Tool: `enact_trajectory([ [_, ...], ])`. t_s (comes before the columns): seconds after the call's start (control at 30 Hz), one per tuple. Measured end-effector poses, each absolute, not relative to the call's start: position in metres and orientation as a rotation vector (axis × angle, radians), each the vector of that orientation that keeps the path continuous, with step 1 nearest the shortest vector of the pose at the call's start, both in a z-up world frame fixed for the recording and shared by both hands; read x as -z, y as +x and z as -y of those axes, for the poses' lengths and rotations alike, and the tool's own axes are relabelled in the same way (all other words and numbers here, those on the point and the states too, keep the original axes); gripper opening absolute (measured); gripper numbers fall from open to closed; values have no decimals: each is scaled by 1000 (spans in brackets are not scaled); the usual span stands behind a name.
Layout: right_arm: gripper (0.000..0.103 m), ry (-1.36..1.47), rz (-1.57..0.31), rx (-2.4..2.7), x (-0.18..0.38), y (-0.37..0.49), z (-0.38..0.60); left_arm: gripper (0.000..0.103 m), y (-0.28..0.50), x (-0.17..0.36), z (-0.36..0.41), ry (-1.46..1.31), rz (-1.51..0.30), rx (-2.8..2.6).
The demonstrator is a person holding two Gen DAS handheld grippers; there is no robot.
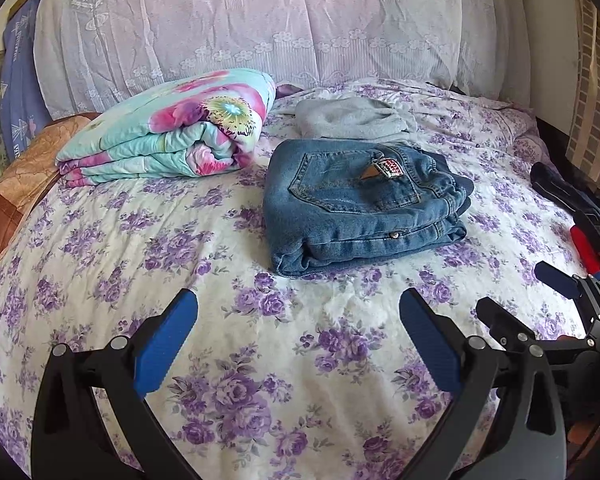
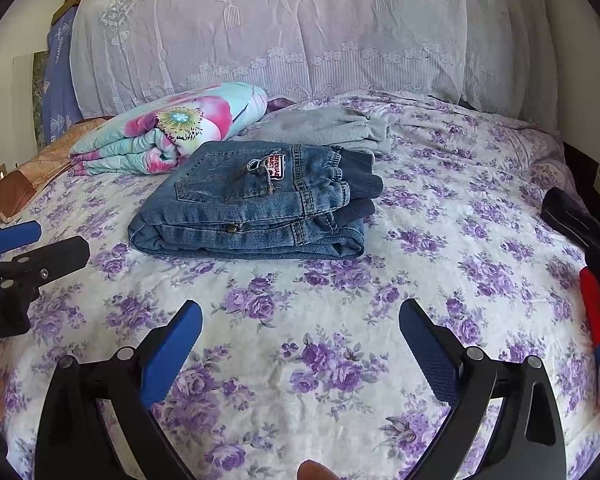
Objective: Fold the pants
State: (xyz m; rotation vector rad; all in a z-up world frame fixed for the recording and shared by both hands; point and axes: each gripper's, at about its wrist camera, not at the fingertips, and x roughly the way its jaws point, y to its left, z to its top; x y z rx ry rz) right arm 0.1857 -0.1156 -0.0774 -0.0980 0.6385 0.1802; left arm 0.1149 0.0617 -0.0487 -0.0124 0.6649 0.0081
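Note:
A pair of blue jeans (image 1: pixel 360 204) lies folded in a compact stack on the floral bedsheet (image 1: pixel 180 248), back pocket and patch facing up. It also shows in the right wrist view (image 2: pixel 256 204). My left gripper (image 1: pixel 298 304) is open and empty, hovering over the sheet in front of the jeans. My right gripper (image 2: pixel 300 312) is open and empty, also in front of the jeans. In the left wrist view the right gripper (image 1: pixel 516 292) appears at the right edge. In the right wrist view the left gripper (image 2: pixel 36 240) appears at the left edge.
A folded floral quilt (image 1: pixel 172 136) lies left of the jeans. A grey garment (image 1: pixel 352 116) lies behind them. A brown pillow (image 1: pixel 16 196) is at far left. Dark and red clothing (image 1: pixel 580 216) sits at the right edge. A lace-covered headboard (image 1: pixel 260 20) stands behind.

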Motion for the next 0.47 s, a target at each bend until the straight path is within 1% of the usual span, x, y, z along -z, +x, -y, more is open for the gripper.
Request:
enact_trajectory([
  [0.47,99,-98,-639,-179,78,186,115,99,115,49,-60,1,-665,-9],
])
